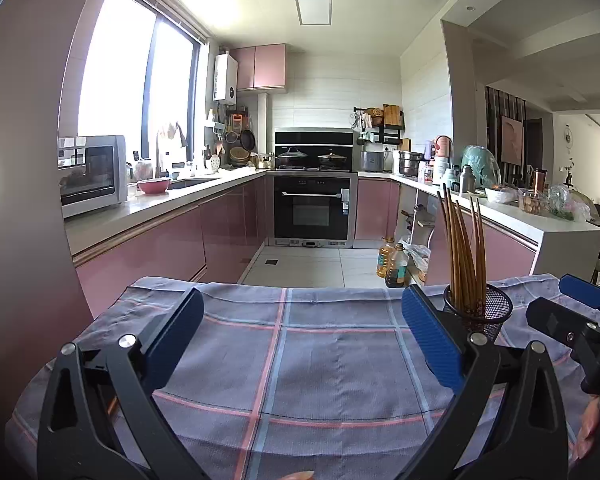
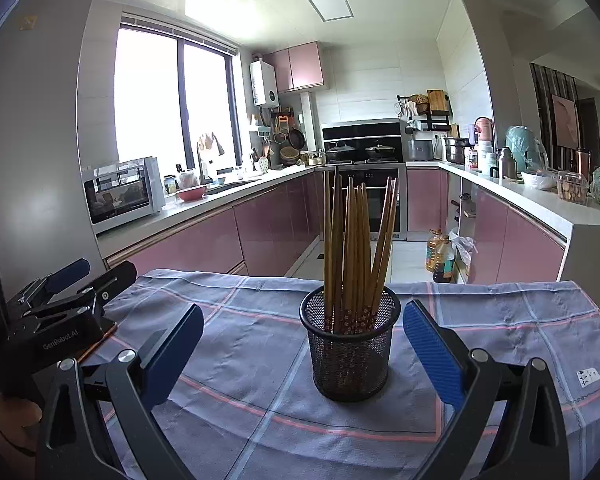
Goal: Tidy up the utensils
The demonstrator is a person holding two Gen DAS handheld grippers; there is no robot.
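Note:
A black mesh cup (image 2: 350,344) stands upright on the checked tablecloth (image 2: 260,360), holding several brown chopsticks (image 2: 354,252) that fan out at their tops. My right gripper (image 2: 302,348) is open, its blue pads either side of the cup and a little nearer than it, touching nothing. My left gripper (image 1: 302,340) is also open over bare cloth, with nothing between its pads; the cup (image 1: 480,312) and chopsticks (image 1: 462,248) sit just beyond its right pad. Each gripper shows at the edge of the other's view: the left gripper (image 2: 66,292) and the right gripper (image 1: 572,312).
The cloth-covered table ends at its far edge (image 1: 300,284), with tiled kitchen floor beyond. Oil bottles (image 1: 392,264) stand on the floor at the right. Pink cabinets (image 1: 160,248) and counters line both sides. A white tag (image 2: 588,378) lies on the cloth at right.

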